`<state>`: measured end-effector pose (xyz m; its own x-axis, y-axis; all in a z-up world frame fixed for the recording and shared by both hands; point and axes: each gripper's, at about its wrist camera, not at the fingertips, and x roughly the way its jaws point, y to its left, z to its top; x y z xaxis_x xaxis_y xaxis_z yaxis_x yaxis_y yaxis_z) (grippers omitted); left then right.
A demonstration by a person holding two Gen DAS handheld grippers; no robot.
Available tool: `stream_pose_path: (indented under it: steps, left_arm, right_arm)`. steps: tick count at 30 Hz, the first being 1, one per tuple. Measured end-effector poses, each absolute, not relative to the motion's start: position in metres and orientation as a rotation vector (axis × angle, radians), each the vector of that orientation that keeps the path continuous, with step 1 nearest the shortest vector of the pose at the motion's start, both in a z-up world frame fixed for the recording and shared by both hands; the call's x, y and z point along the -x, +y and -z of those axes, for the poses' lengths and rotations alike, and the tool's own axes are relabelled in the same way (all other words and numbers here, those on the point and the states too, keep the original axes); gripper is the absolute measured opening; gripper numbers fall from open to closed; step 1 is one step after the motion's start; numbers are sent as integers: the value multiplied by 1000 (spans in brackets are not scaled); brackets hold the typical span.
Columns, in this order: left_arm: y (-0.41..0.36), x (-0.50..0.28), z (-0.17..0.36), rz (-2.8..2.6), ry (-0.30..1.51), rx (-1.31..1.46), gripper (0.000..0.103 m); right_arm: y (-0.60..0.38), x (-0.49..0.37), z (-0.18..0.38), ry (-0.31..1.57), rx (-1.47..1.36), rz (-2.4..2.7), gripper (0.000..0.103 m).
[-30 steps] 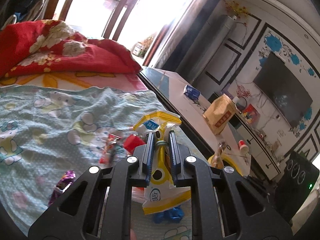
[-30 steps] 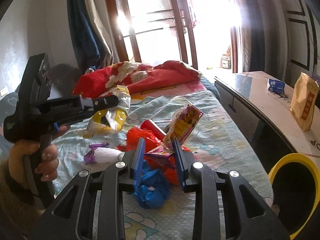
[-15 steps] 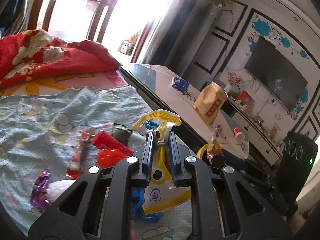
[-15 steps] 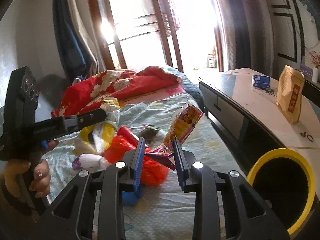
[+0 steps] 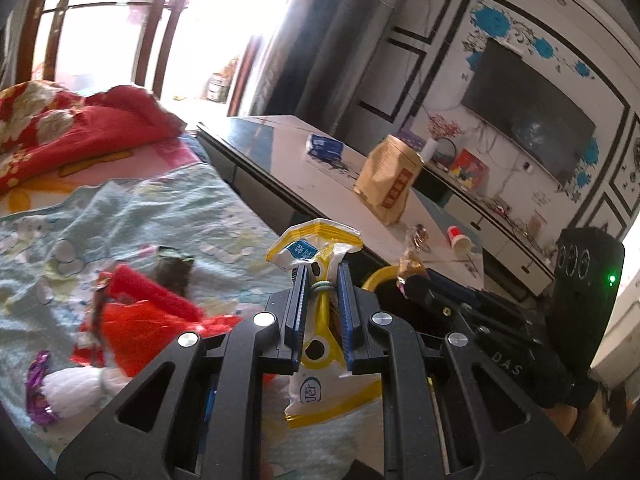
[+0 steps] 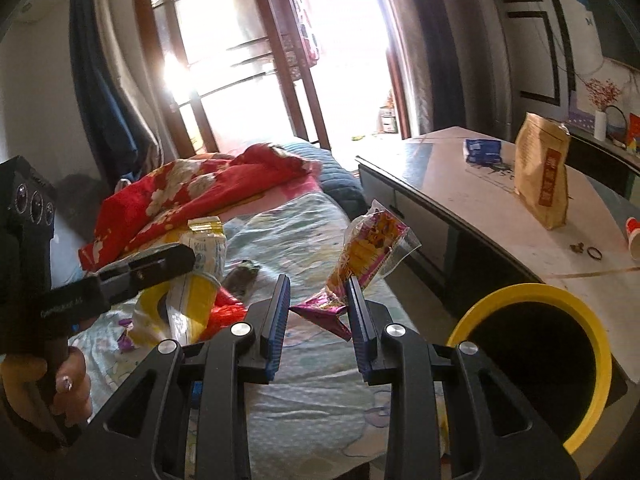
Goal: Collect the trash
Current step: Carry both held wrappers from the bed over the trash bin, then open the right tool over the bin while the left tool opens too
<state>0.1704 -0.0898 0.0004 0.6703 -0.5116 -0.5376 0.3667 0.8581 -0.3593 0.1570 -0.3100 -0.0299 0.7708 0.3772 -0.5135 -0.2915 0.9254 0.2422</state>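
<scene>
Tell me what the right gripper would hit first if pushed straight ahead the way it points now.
Beyond the snack wrapper caught at its tip, the right gripper points along the bed. It would probably meet the light blue bedsheet first, then the red quilt. Depth is hard to judge here.

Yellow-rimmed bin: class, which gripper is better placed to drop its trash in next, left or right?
Right. The right gripper, clamping the purple snack wrapper, is beside the yellow-rimmed bin's mouth. The left gripper, clamping its yellow pouch, is above the bed, with the right gripper between it and the bin.
</scene>
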Motion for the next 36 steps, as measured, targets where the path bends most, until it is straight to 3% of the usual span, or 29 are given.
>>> stream_pose_path:
  steps: [36]
  left_arm:
    - [-249, -181, 41, 755, 725, 73, 9]
  right_arm:
    - [-458, -158, 63, 629, -306, -33, 28]
